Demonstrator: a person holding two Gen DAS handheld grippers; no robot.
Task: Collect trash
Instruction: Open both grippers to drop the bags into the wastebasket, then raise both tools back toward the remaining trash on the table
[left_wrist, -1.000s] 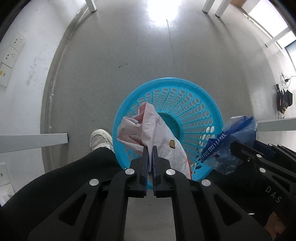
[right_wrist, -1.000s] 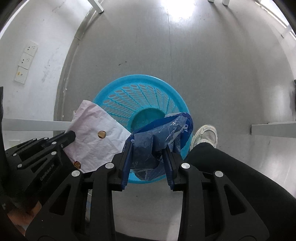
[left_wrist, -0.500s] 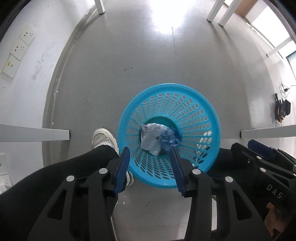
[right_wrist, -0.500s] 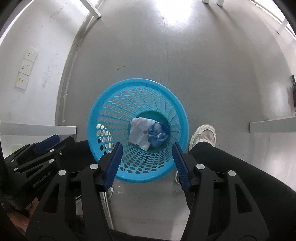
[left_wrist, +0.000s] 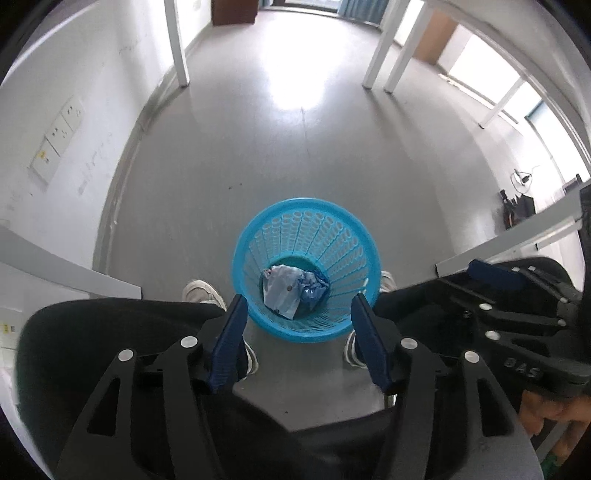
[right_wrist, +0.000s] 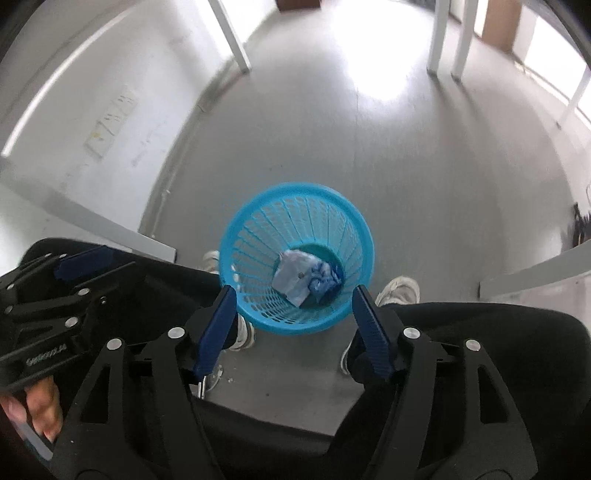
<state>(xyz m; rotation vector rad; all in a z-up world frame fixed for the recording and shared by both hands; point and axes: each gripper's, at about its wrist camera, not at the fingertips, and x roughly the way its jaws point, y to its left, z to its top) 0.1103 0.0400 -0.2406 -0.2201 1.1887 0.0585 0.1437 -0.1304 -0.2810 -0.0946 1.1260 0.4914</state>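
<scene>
left wrist view: the left gripper (left_wrist: 297, 339) hangs above the round blue perforated plastic basket (left_wrist: 347, 236) on the grey floor, its jaws apart, just been opening, nothing between them. the crumpled white paper bag (left_wrist: 279, 291) and crumpled blue plastic bag (left_wrist: 312, 286) lie side by side at the basket's bottom.

right wrist view: the right gripper (right_wrist: 291, 328) is likewise spread wide, just been opening, empty, over the same basket (right_wrist: 258, 221), between the person's white shoes (right_wrist: 400, 288).

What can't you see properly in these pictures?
- Basket bottom: the white bag and blue wrapper cover it in both views.
- White shoes: mostly hidden by black trousers and the basket.
- Wall sockets: blurred, right view.
- Dark things by the far wall: too small, left view.
</scene>
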